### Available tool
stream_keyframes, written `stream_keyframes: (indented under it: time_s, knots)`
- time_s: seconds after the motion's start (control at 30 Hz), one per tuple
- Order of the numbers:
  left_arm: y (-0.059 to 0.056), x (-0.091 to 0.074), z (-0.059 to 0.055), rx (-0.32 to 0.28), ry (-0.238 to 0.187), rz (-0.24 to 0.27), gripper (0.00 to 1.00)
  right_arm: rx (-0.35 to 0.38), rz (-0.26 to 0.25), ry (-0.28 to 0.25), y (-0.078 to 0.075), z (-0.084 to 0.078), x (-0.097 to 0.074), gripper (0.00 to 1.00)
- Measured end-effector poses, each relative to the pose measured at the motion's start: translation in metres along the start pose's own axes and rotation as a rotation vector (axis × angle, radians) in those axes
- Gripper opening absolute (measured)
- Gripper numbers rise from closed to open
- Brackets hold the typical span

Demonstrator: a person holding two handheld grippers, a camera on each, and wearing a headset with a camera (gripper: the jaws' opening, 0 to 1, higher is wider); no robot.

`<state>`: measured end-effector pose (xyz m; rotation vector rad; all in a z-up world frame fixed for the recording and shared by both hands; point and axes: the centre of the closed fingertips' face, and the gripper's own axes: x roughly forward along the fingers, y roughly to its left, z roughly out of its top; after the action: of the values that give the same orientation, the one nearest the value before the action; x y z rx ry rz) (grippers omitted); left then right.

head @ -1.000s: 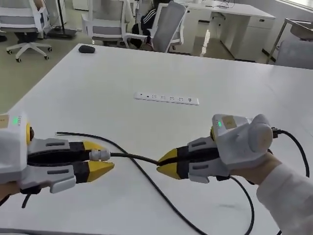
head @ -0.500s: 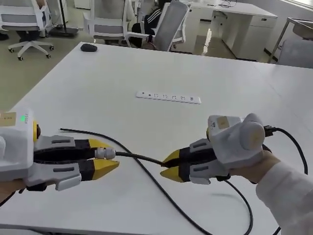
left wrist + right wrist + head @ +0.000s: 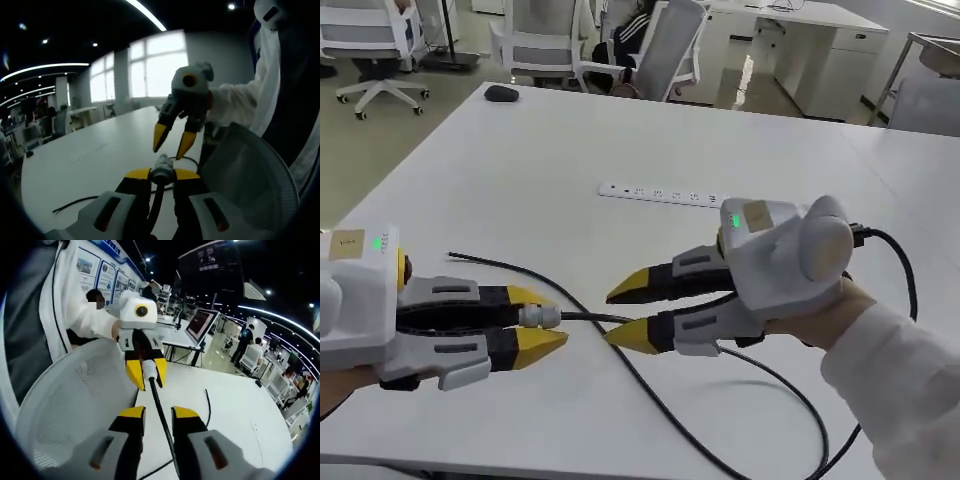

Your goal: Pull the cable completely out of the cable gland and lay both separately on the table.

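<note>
A small grey cable gland (image 3: 536, 317) sits between the yellow jaws of my left gripper (image 3: 548, 319), which is shut on it at the lower left. A thin black cable (image 3: 588, 318) leaves the gland to the right and passes between the spread jaws of my right gripper (image 3: 620, 311), which stands open around it without gripping. In the left gripper view the gland (image 3: 162, 168) sits at the jaw tips, with the open right gripper (image 3: 171, 142) facing it. In the right gripper view the cable (image 3: 156, 401) runs between my open right gripper (image 3: 158, 413) toward the gland (image 3: 148, 368).
The white table (image 3: 570, 150) carries a white power strip (image 3: 660, 196) in the middle and a dark mouse (image 3: 500, 95) at the far left. More of the black cable (image 3: 660, 405) loops across the table's near side. Office chairs (image 3: 665, 45) stand beyond.
My right gripper was shut on the cable and has opened, shifting a little left toward the gland. The left gripper still holds the gland.
</note>
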<state>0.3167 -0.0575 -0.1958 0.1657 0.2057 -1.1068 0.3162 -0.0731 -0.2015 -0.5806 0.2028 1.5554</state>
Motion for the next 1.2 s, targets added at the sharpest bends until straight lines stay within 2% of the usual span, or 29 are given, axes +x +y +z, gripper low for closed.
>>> stream_keyframes:
  time_s: [0.23,0.43,0.73,1.0,1.2]
  knots:
    - [-0.001,0.0,0.001,-0.002,-0.004,-0.006,0.18,-0.027,0.027,-0.021,0.003,0.008,0.016,0.12]
    - [-0.003,0.0,0.0,-0.002,-0.003,-0.016,0.18,-0.041,0.031,-0.04,0.004,0.012,0.016,0.05]
    - [-0.002,-0.001,-0.003,-0.01,0.011,-0.015,0.18,-0.048,0.031,-0.045,0.006,0.009,0.017,0.03]
    - [0.003,-0.003,0.0,-0.025,-0.003,0.009,0.18,-0.01,-0.009,-0.028,-0.001,-0.006,0.003,0.03]
    - [0.003,-0.003,-0.002,-0.033,0.004,0.008,0.18,0.039,-0.038,0.01,-0.002,-0.03,-0.01,0.04]
